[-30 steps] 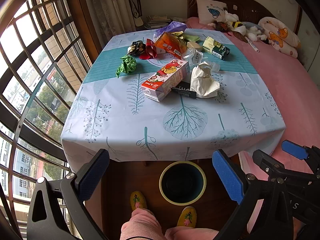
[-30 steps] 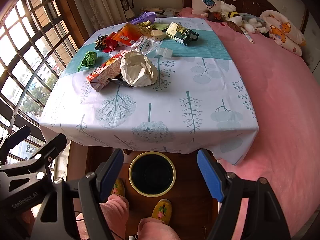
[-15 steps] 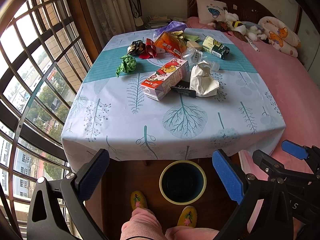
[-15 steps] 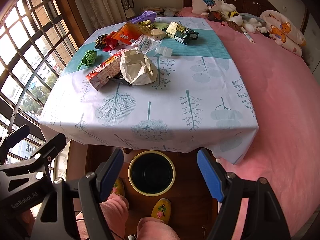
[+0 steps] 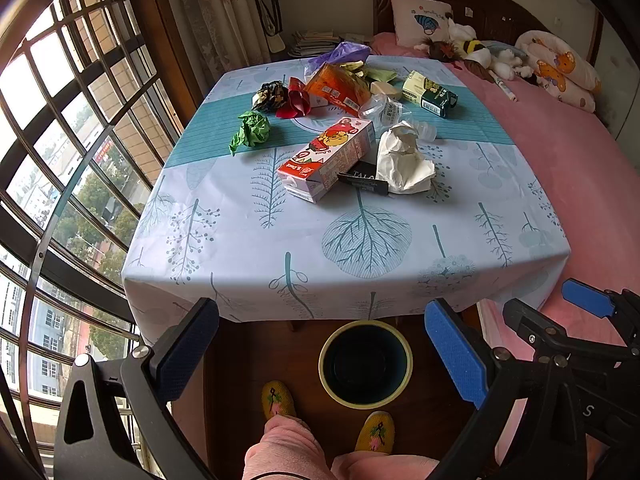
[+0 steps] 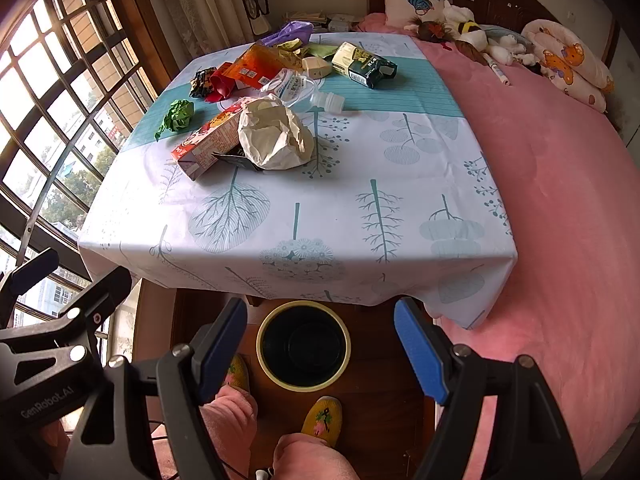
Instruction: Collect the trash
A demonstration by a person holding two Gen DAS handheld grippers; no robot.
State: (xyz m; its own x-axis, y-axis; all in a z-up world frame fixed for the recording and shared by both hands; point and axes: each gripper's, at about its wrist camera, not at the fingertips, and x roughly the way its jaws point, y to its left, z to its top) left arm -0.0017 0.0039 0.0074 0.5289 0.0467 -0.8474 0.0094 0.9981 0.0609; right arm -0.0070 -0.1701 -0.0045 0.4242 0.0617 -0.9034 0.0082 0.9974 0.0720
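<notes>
Trash: all lay on the table (image 5: 248,240), heaped from centre toward 12 o'clock. Items: cartoon-printed carton (image 5: 326,158), crumpled white paper (image 5: 404,158), green paper wad (image 5: 252,130) at 10 o'clock, orange wrapper (image 5: 340,86), green-and-cream box (image 5: 430,94) at 1 o'clock.

Bin (image 5: 366,364): on the floor at 6 o'clock, below the table edge, apparently empty (interior dark).

Left gripper (image 5: 320,350) and right gripper (image 6: 320,354): jaws spread wide, nothing held, both over the bin.

Progress: judged unstarted; every piece remained.
</notes>
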